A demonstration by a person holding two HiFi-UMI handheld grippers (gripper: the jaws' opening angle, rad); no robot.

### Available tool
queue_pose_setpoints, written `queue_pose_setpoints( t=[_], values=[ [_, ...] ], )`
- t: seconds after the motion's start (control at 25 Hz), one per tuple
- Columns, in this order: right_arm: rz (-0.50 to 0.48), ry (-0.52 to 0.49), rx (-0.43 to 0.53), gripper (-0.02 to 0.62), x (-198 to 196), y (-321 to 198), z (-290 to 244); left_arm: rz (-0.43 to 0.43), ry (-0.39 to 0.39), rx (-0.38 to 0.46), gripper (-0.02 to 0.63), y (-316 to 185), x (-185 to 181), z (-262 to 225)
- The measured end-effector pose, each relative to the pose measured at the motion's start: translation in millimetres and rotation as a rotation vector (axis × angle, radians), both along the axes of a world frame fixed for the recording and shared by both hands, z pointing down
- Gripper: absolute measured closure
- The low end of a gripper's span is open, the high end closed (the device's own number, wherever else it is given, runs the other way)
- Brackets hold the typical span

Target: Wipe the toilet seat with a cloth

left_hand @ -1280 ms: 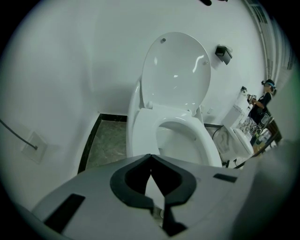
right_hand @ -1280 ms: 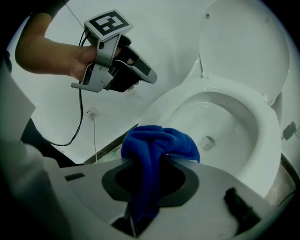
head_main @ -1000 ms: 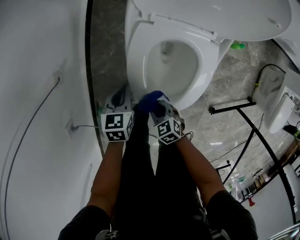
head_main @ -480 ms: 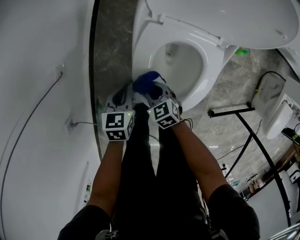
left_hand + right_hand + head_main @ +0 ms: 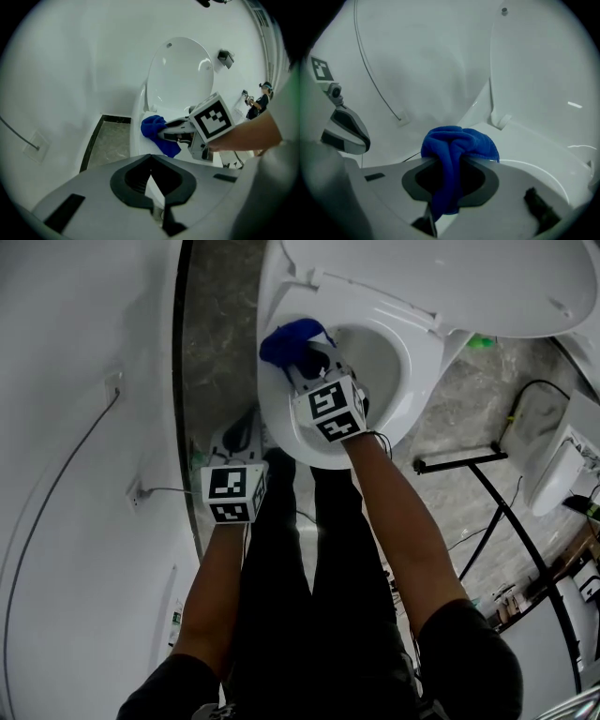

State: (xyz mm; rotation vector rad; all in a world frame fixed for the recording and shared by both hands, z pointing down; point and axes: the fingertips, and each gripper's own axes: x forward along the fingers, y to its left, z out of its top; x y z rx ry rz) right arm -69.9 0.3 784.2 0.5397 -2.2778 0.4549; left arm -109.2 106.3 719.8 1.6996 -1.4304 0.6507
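Note:
The white toilet seat (image 5: 277,423) lies down around the bowl, and its left side shows in the right gripper view (image 5: 534,145). A bunched blue cloth (image 5: 289,337) rests on the seat's left rear part. My right gripper (image 5: 305,357) is shut on it, and the cloth (image 5: 458,143) bulges out past the jaws. In the left gripper view the cloth (image 5: 154,131) hangs from that gripper over the seat edge. My left gripper (image 5: 239,437) hovers low beside the bowl's front left, shut (image 5: 151,159) with nothing in it.
The toilet lid (image 5: 450,277) stands raised behind the seat. A white wall (image 5: 75,427) with a thin cable runs along the left. A black metal stand (image 5: 506,488) and a white device (image 5: 562,465) stand on the marble floor to the right.
My right gripper has carried the blue cloth from the seat's front rim up along its left side toward the hinge. The left gripper has stayed where it was.

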Motion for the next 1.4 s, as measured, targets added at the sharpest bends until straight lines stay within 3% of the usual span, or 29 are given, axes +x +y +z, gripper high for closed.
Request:
queue_pose_setpoints(
  t=[0.52,0.92,1.16,1.4],
  values=[
    [0.243,0.061,0.051,0.512,38,-82,-8,0.035,-0.002,0.016,0.597,-14,18,1],
    [0.448,0.103,0.08,0.512,121,-113,-9,0.07,-0.036,0.085,0.596,-54,17,-10],
    [0.486,0.134,0.104,0.512,147,-116,-16,0.093,-0.05,0.125,0.596,-71,28,-15],
    [0.489,0.064,0.216,0.511,158,-97,-85,0.14,-0.035,0.139,0.595,-69,47,-29]
  ],
)
